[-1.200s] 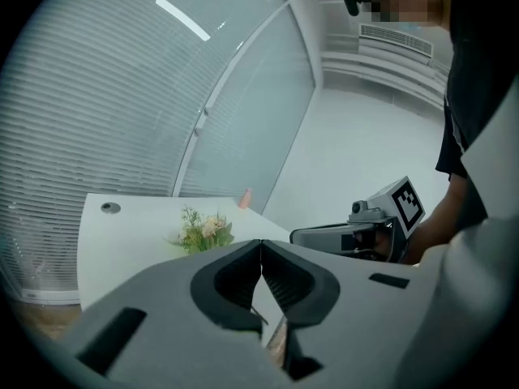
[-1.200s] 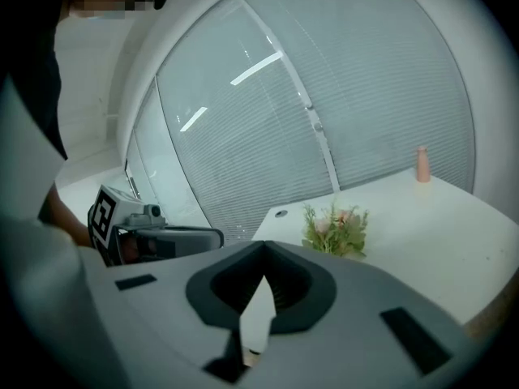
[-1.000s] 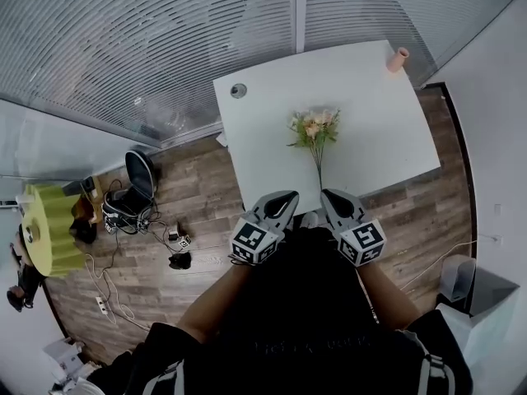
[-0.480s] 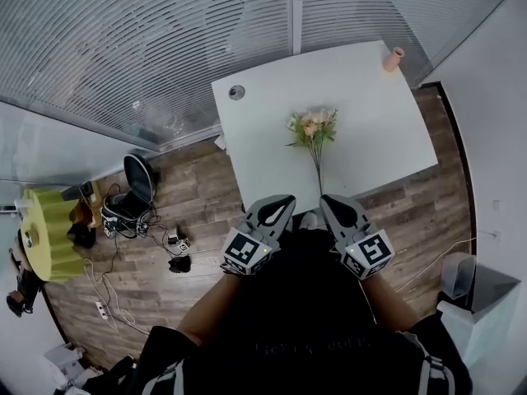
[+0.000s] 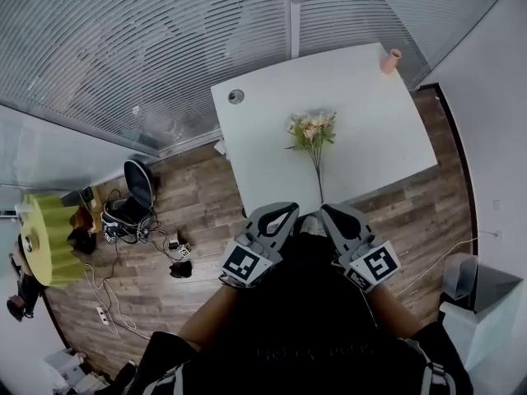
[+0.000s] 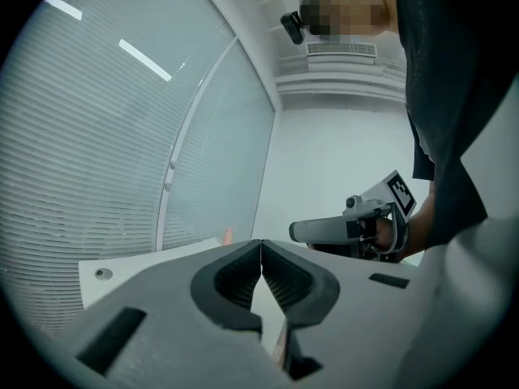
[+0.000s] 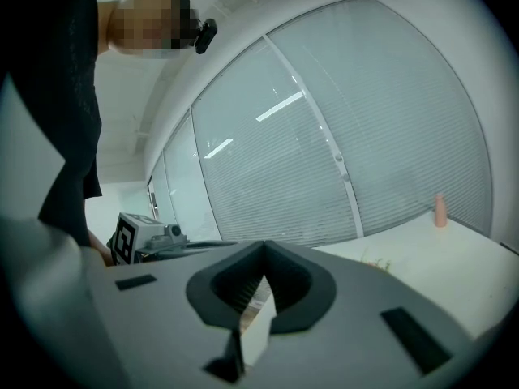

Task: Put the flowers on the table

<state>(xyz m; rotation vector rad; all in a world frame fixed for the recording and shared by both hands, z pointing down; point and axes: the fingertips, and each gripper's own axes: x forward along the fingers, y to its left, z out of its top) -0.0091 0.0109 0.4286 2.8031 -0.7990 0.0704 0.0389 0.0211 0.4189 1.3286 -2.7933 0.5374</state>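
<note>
Both pairs of jaws are sitting pressed together on nothing, the left gripper (image 6: 260, 243) and right gripper (image 7: 263, 246) hanging side by side close to the person's body, by the near edge of the white tabletop (image 5: 370, 118). The bunch of flowers (image 5: 311, 129) is lying flat on it, blooms pointing away. I am judging it light, floppy and easily crushed, so a soft pinch on the bare stem (image 5: 319, 176) is looking safest
</note>
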